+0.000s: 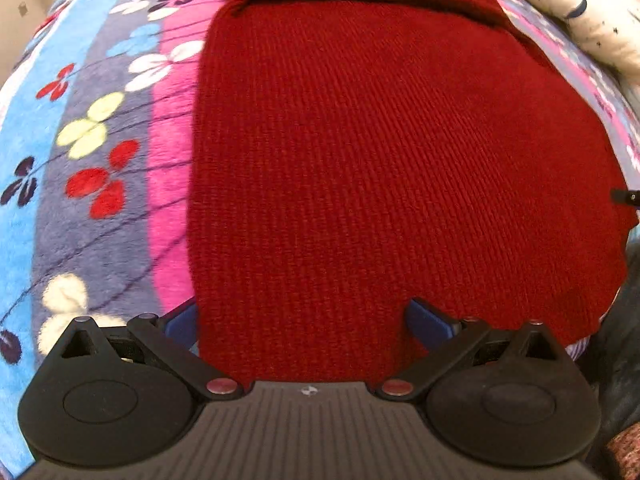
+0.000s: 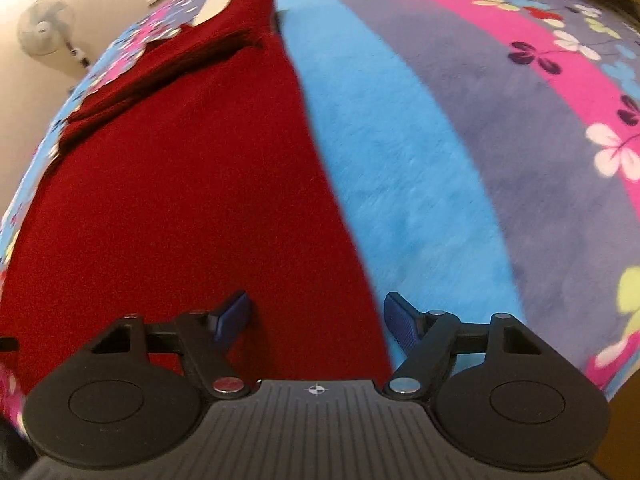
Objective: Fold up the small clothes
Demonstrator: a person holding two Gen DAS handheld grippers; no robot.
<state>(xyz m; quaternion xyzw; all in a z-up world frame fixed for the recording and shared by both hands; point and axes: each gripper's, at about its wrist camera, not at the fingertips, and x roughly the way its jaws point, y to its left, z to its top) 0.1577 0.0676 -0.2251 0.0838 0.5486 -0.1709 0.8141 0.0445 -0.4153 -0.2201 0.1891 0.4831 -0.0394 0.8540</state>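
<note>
A dark red knit sweater point(image 1: 380, 152) lies flat on a flowered fleece blanket point(image 1: 100, 168), with a sleeve folded across its far end. My left gripper point(image 1: 304, 320) is open, its blue fingers straddling the sweater's near left corner. In the right wrist view the sweater point(image 2: 180, 184) fills the left half on the blanket point(image 2: 440, 160). My right gripper point(image 2: 316, 320) is open, its fingers straddling the sweater's right edge at the near hem. Whether either touches the cloth I cannot tell.
A cream pillow with small dark stars point(image 1: 580, 4) lies at the far right of the bed. A white standing fan point(image 2: 46, 28) stands by the wall beyond the bed's left edge. Dark things sit at the bed's near right edge point(image 1: 620, 360).
</note>
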